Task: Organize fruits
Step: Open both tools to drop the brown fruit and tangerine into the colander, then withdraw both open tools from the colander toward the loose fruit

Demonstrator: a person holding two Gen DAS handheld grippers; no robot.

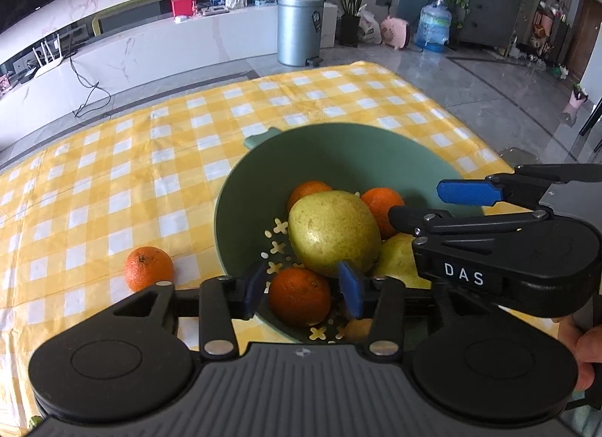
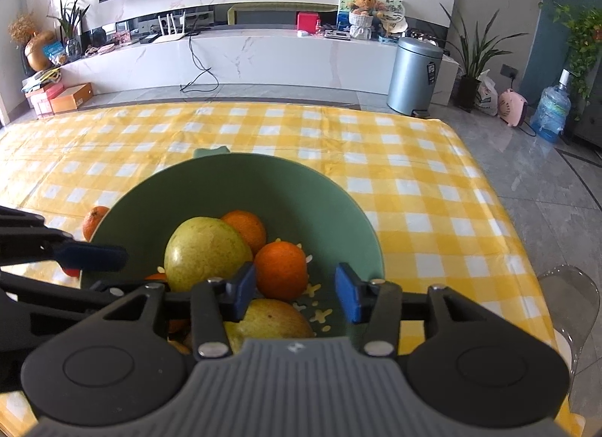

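Both the left gripper and right gripper are hanging released over the green bowl, an orange lying loose between the left jaws.

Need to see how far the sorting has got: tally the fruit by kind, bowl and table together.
Oranges: 4, three in the bowl at and, one on the cloth
Pears: 2
Total: 6
An orange-ish shape low in the bowl is too hidden to count.
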